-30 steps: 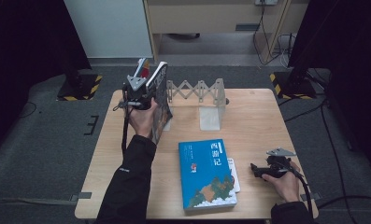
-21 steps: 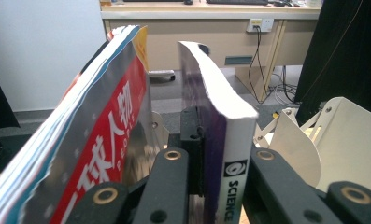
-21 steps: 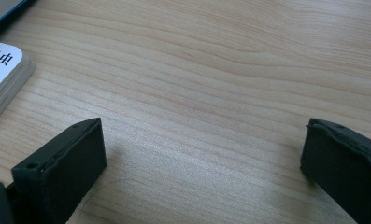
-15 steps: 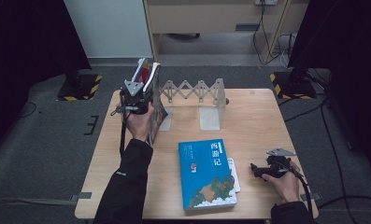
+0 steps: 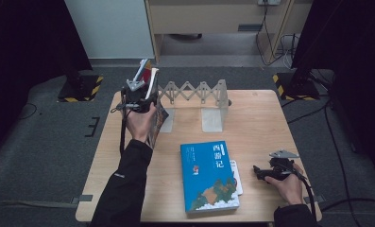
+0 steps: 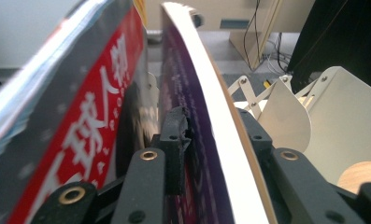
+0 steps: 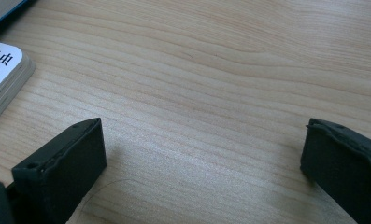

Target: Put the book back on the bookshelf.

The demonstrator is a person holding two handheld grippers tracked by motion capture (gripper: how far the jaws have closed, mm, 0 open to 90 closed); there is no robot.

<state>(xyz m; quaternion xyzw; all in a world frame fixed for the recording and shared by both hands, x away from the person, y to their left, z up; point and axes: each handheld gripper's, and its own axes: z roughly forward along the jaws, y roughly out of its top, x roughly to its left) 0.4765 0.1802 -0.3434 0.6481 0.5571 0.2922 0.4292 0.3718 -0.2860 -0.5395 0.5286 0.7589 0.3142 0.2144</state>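
Note:
At the left end of the white folding book rack (image 5: 194,91), my left gripper (image 5: 139,92) is around a thin purple-covered book (image 6: 192,140) that stands on edge. Its jaws have just been opening; the book is still between them, and the left pad (image 6: 174,140) looks just off the cover. A grey and red book (image 6: 80,140) leans right beside it on the left. Flat on the table near the front lies a blue book (image 5: 208,176), on top of a small white book (image 5: 236,176). To their right, my right gripper (image 5: 265,173) rests open on the wood, with nothing between its pads (image 7: 61,172).
The rack's white end plates (image 5: 212,119) stand at the middle back of the wooden table (image 5: 260,123). In the right gripper view the small white book's corner (image 7: 3,70) lies at the upper left. Dark floor with cables surrounds the table.
The left gripper and its books have shifted slightly left, and the books now stand a little more upright. The right hand has not moved.

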